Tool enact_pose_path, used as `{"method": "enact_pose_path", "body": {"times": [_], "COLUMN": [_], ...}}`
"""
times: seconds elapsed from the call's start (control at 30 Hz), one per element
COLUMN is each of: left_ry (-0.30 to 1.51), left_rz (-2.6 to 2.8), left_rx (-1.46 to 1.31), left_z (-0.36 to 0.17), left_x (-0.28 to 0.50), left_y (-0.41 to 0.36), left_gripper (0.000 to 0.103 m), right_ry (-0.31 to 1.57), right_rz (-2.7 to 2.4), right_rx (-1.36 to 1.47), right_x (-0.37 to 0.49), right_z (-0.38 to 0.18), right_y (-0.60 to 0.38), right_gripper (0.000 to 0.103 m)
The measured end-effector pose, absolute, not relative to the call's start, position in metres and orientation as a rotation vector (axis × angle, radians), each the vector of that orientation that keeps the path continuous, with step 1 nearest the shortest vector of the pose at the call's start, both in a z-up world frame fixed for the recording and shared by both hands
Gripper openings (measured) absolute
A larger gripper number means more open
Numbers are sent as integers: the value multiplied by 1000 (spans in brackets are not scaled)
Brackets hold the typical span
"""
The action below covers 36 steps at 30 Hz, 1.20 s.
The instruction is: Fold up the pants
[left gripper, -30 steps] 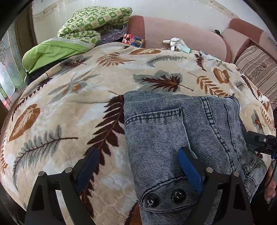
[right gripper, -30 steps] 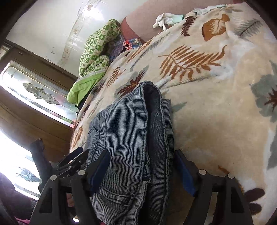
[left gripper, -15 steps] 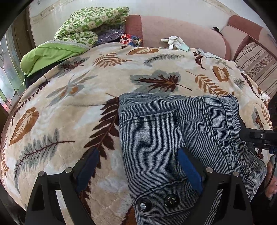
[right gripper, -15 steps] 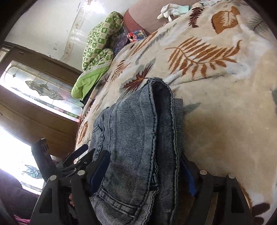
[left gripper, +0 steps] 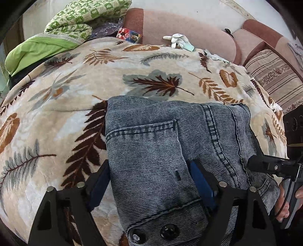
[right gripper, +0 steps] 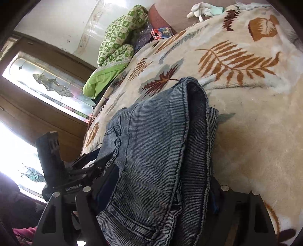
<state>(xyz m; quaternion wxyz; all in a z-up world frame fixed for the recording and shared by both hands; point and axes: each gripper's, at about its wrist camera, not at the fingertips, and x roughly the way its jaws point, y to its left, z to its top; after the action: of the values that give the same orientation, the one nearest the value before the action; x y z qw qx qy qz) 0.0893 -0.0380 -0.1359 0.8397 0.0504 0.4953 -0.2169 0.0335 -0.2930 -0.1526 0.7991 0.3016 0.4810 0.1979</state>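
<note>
The folded denim pants lie in the lower centre of the frame on a leaf-patterned blanket. The left gripper clamps a thick fold near the buttoned waistband. The right gripper grips the stacked layers at their near edge.

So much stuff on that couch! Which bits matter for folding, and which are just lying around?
In use:
- jeans
- left tongs, around the jeans
- right tongs, around the jeans
- leaf blanket underneath

Lying about:
- white glove
- green quilt
- striped cushion
- small box
</note>
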Motion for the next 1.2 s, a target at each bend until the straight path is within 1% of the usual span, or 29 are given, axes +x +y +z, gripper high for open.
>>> {"method": "enact_pose_path", "body": {"times": [0.1, 0.17, 0.3, 0.37, 0.47, 0.57, 0.73, 0.9, 0.93, 1.0, 1.07, 1.2], "left_ry": [1040, 1031, 1014, 1006, 1001, 997, 1002, 1005, 998, 987, 981, 990], "left_rz": [-473, -473, -467, -459, -459, -459, -458, -433, -426, -409, -395, -396], "left_rx": [123, 130, 140, 134, 112, 103, 105, 133, 135, 146, 156, 176], "left_z": [-134, -131, -127, -124, -119, -113, -94, -69, -63, -53, -46, -44], "left_x": [87, 85, 82, 80, 78, 75, 73, 87, 90, 100, 113, 135], "left_y": [-40, -41, -41, -39, -35, -33, -35, -41, -43, -47, -51, -63], "left_gripper": [74, 65, 52, 44, 36, 31, 30, 30, 30, 30, 30, 30], "right_ry": [1032, 1024, 991, 978, 954, 933, 909, 886, 888, 896, 920, 961], "right_rz": [443, 456, 482, 491, 503, 516, 560, 618, 620, 596, 543, 431], "right_rx": [638, 629, 599, 608, 614, 594, 662, 737, 743, 733, 703, 653], "right_x": [31, 28, 20, 16, 11, 7, 5, 13, 18, 30, 44, 68], "right_z": [-151, -149, -142, -140, -137, -133, -122, -100, -96, -90, -85, -86], "right_y": [-287, -283, -276, -275, -275, -270, -273, -279, -279, -279, -277, -274], "right_gripper": [74, 70, 68, 67, 67, 67, 64, 63, 60, 52, 35, 30]}}
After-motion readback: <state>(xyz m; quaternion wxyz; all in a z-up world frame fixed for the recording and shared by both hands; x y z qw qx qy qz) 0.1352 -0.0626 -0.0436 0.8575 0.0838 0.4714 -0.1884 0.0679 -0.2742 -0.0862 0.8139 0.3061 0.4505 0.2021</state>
